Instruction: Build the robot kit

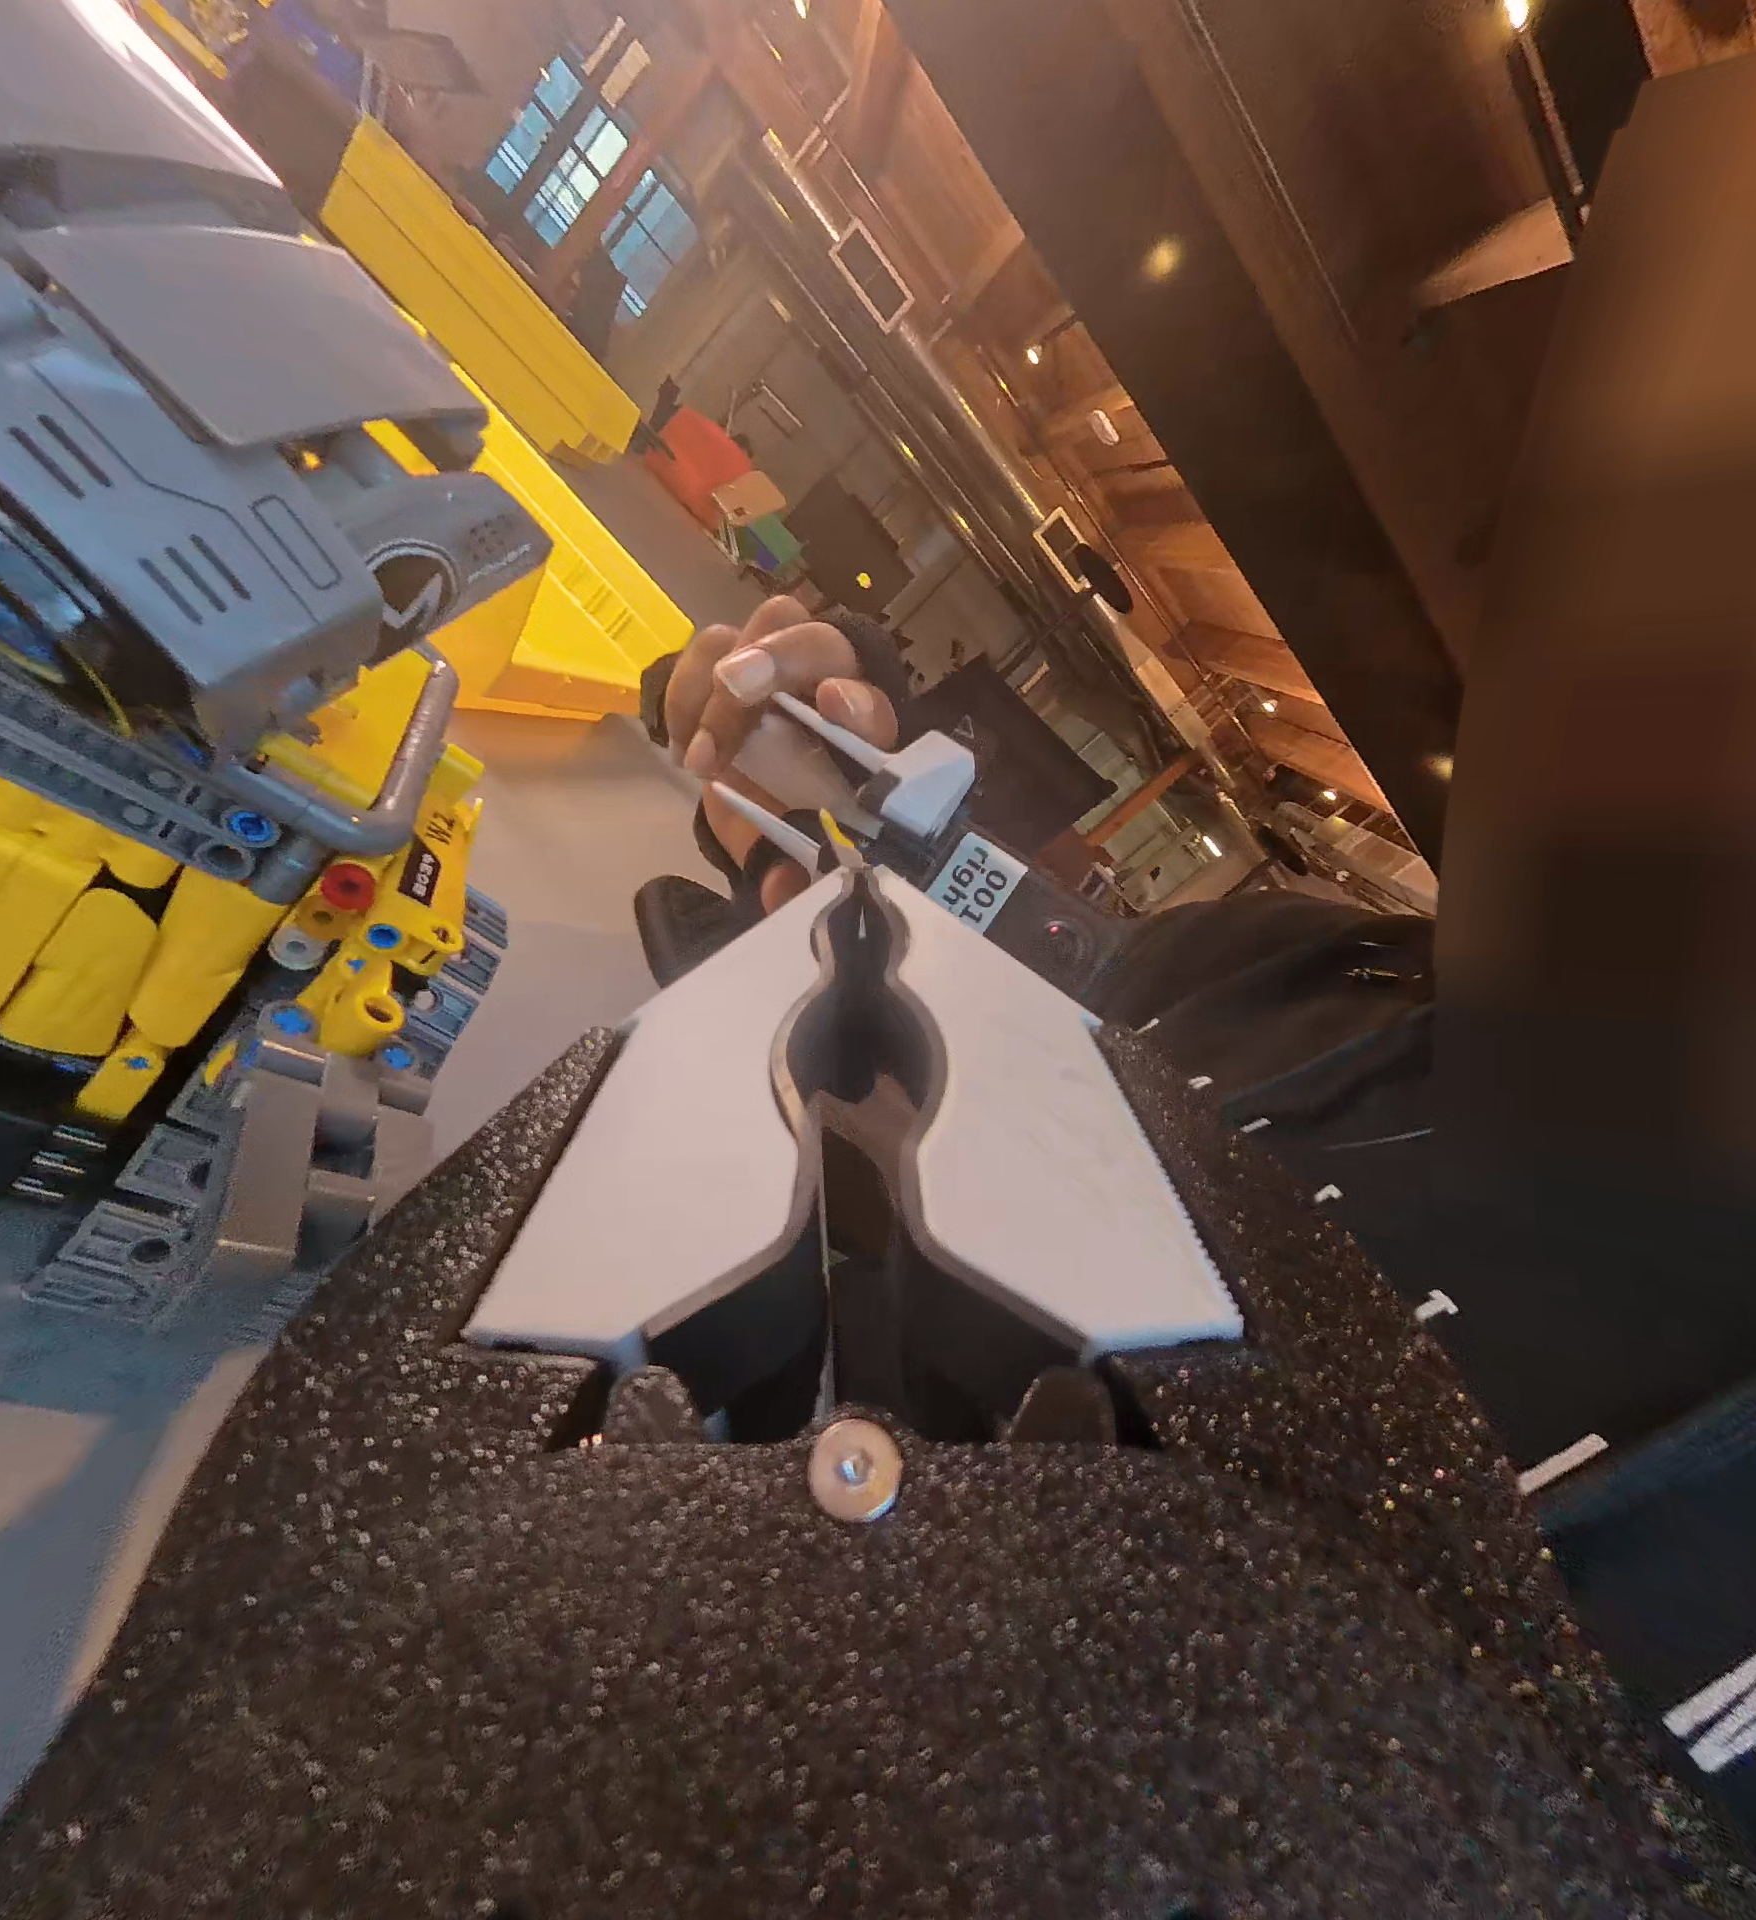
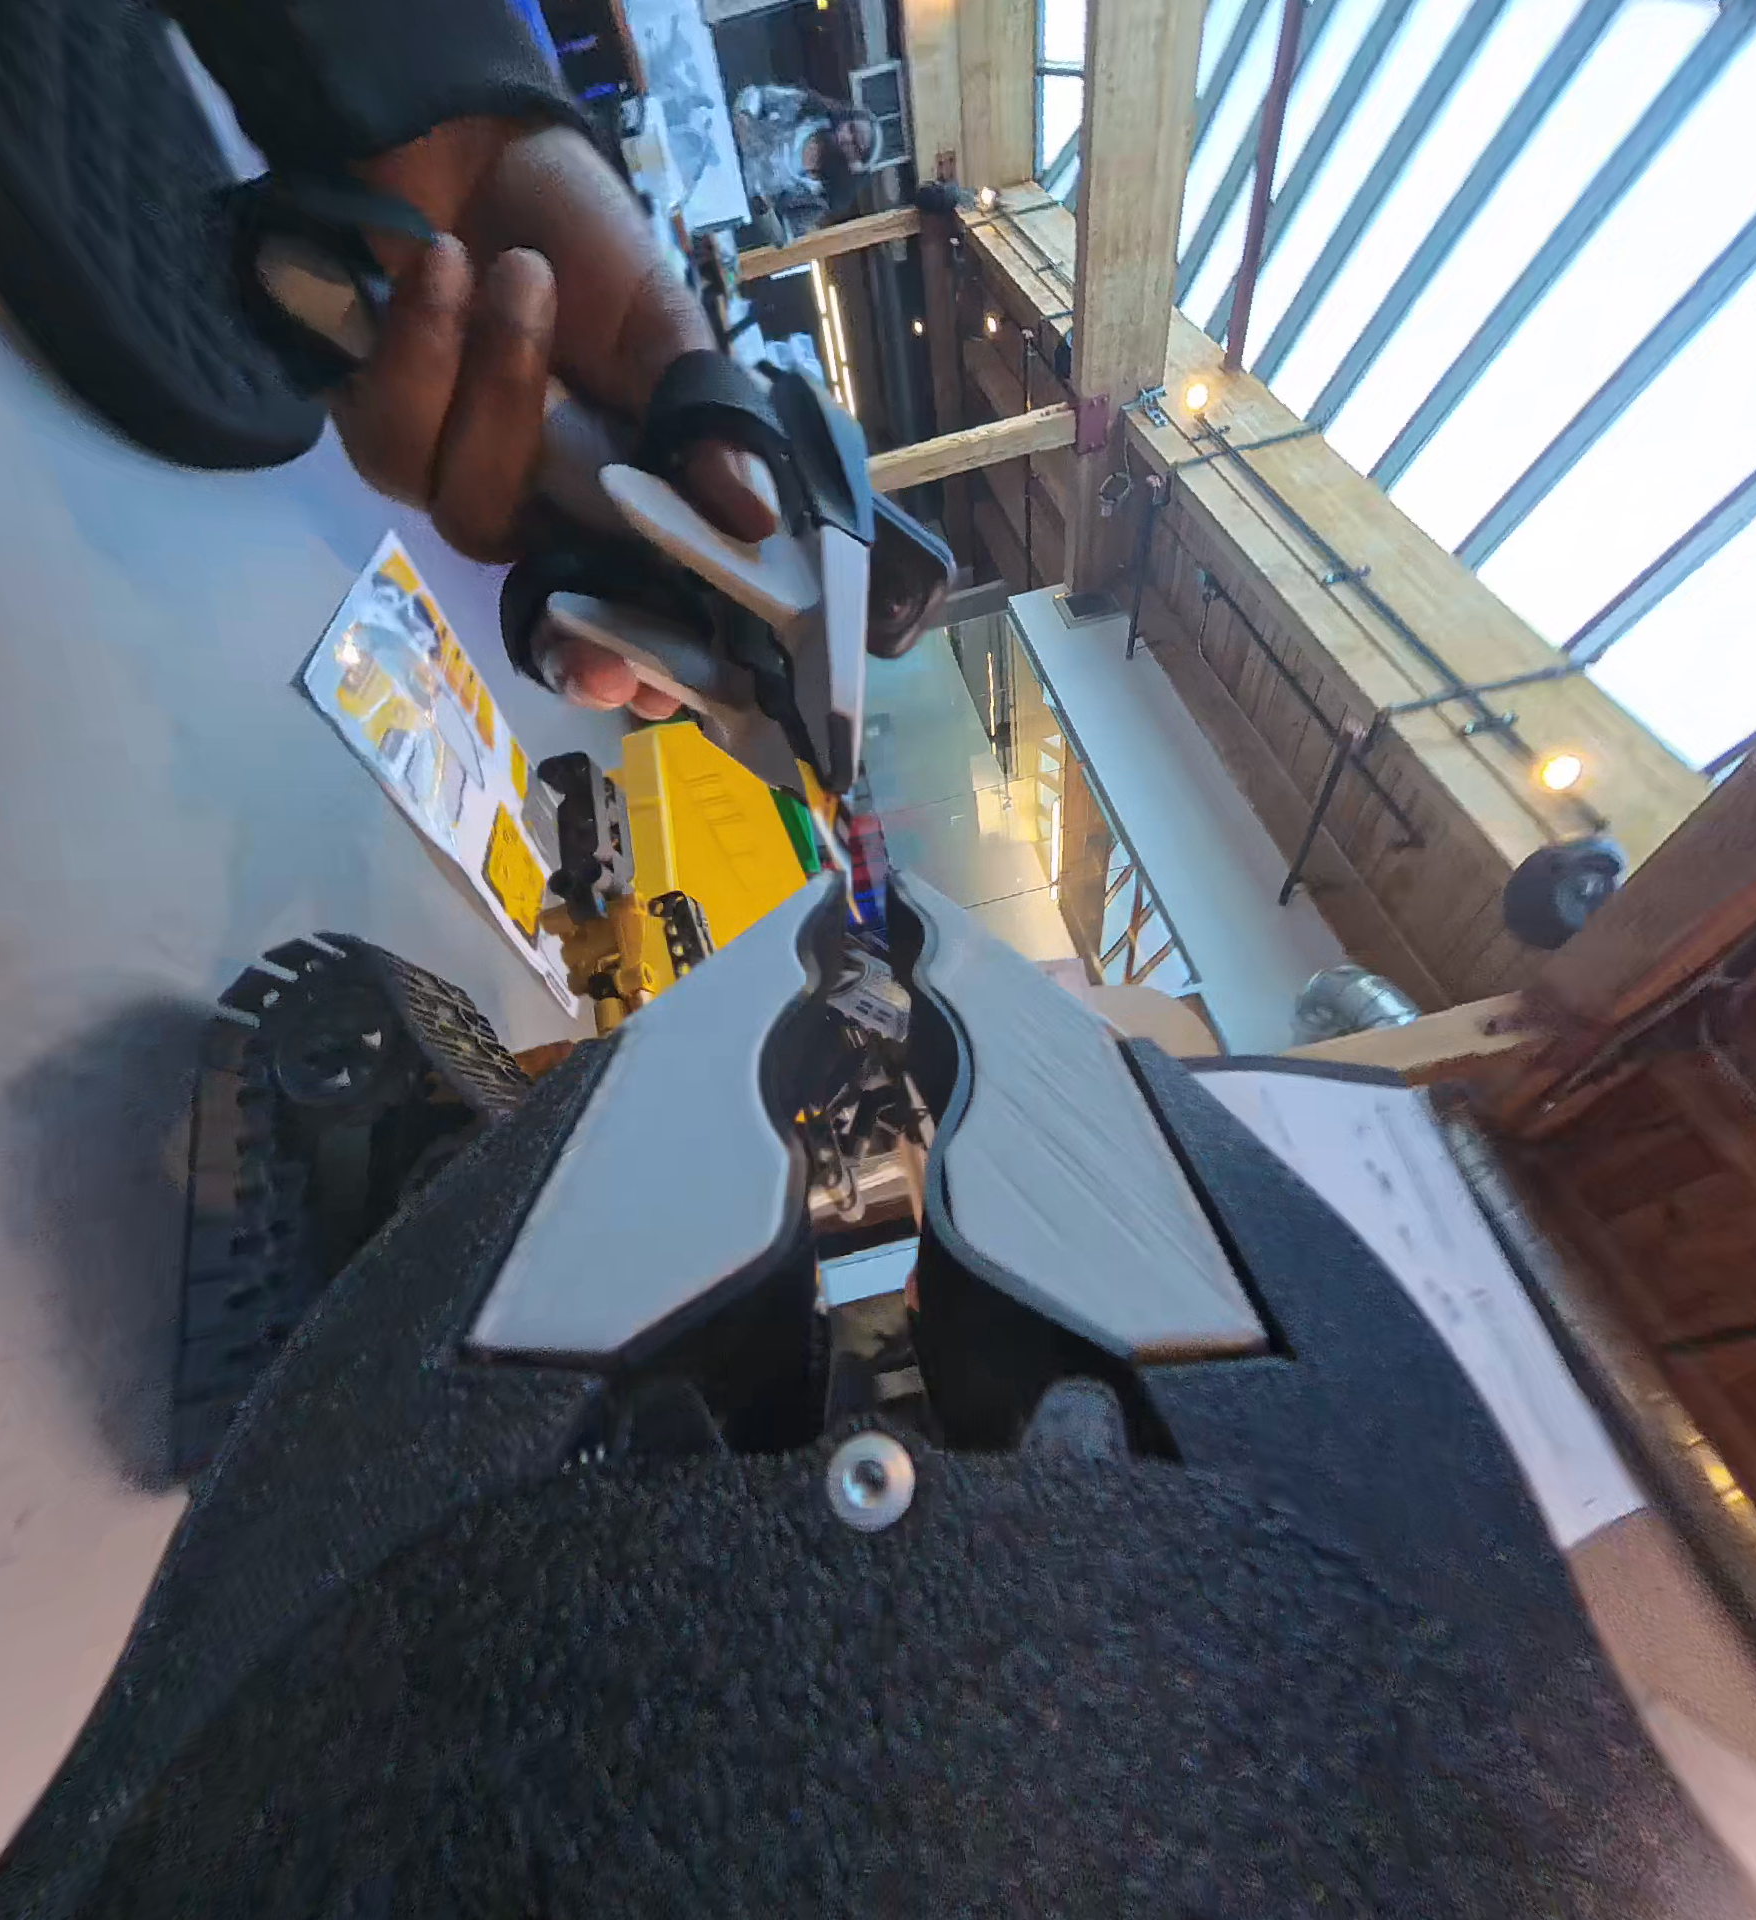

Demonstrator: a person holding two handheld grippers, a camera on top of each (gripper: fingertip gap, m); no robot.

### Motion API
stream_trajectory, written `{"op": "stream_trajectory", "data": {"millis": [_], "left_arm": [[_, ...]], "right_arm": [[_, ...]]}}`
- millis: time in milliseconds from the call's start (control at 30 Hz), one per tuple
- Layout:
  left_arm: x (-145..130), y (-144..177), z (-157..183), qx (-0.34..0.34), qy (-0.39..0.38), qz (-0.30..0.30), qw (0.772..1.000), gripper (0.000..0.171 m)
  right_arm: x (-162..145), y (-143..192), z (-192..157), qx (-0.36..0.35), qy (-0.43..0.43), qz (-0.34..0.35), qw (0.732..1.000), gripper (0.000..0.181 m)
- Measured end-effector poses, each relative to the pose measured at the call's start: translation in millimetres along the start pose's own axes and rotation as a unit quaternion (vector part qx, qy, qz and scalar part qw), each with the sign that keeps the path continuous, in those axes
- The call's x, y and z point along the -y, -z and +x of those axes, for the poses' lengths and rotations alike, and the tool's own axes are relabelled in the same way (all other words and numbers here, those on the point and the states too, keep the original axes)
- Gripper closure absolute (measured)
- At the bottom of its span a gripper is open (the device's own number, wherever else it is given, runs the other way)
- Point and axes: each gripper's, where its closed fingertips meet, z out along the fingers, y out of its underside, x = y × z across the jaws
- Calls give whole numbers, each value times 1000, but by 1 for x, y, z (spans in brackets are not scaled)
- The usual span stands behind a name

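My left gripper is shut on a thin yellow strip that sticks out past its tips. In the right wrist view the left gripper comes in from above and pinches the top of the same strip. My right gripper stands tip to tip with it. Its fingers are a little apart, and the strip's lower end hangs in the gap by the left finger. Neither pad presses on it. A hand holds the right gripper's body just beyond my left tips.
A yellow and grey brick-built tracked vehicle stands close on the left on the grey table. Its yellow panel and black track show in the right wrist view. A printed sheet lies on the table behind it. My left and right fingertips are right by each other.
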Motion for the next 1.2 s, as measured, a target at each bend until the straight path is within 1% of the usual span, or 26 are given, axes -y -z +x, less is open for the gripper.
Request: {"op": "stream_trajectory", "data": {"millis": [67, 100, 133, 167, 200, 267, 300, 367, 400, 467, 500, 567, 667, 700, 800, 867, 933, 967, 1000, 1067, 1100, 1133, 1200], "left_arm": [[7, 2, 0, 14, -32, 32, 999, 171], [13, 4, 3, 16, -47, 58, 997, 171], [20, 7, 6, 15, -60, 87, 994, 171], [27, 10, 10, 13, -73, 114, 991, 171], [32, 12, 14, 11, -89, 138, 986, 171], [39, 14, 22, 12, -121, 188, 975, 171], [42, 13, 27, 6, -132, 215, 968, 171], [45, 11, 36, -11, -141, 261, 955, 171], [44, 9, 38, -16, -144, 278, 950, 171], [43, 5, 41, -21, -152, 298, 942, 171], [41, 3, 42, -24, -154, 304, 940, 171], [39, -2, 45, -27, -156, 308, 938, 171], [37, -8, 45, -26, -152, 304, 940, 171], [38, -8, 45, -26, -149, 306, 940, 171], [37, -11, 44, -20, -150, 299, 942, 171], [35, -12, 43, -9, -160, 272, 949, 171], [34, -8, 38, 29, -190, 229, 954, 149], [34, -4, 36, 58, -216, 204, 953, 143], [33, -2, 34, 89, -243, 169, 951, 143], [24, -4, 32, 129, -286, 71, 947, 142], [19, -7, 33, 140, -303, 25, 942, 143], [14, -8, 32, 155, -319, -17, 935, 145], [7, -8, 27, 190, -350, -87, 913, 147]], "right_arm": [[-5, 0, 7, -3, -95, 1, 995, 163], [-6, 0, 12, -2, -165, 6, 986, 158], [-6, 0, 16, 5, -242, 19, 970, 155], [-6, -1, 18, 17, -319, 31, 947, 153], [-5, -2, 22, 23, -397, 44, 916, 152], [2, -7, 28, 40, -541, 78, 837, 152], [9, -10, 29, 48, -593, 97, 797, 153], [17, -17, 37, 44, -664, 130, 735, 163], [19, -19, 40, 41, -689, 140, 710, 167], [20, -22, 48, 33, -725, 156, 671, 170], [18, -22, 50, 31, -735, 158, 658, 170], [19, -23, 51, 37, -744, 163, 647, 170], [20, -20, 54, 37, -756, 175, 630, 177], [19, -19, 54, 36, -756, 175, 630, 181], [18, -17, 54, 36, -752, 171, 636, 181], [16, -16, 54, 50, -744, 161, 647, 181], [12, -14, 54, 83, -729, 135, 666, 181], [11, -13, 50, 116, -717, 109, 679, 181], [10, -11, 41, 159, -700, 77, 692, 181], [9, -5, 20, 242, -655, 6, 716, 181], [10, -3, 11, 277, -631, -22, 724, 181], [9, -3, 7, 293, -614, -42, 731, 181], [13, -2, 2, 330, -596, -63, 729, 181]]}}
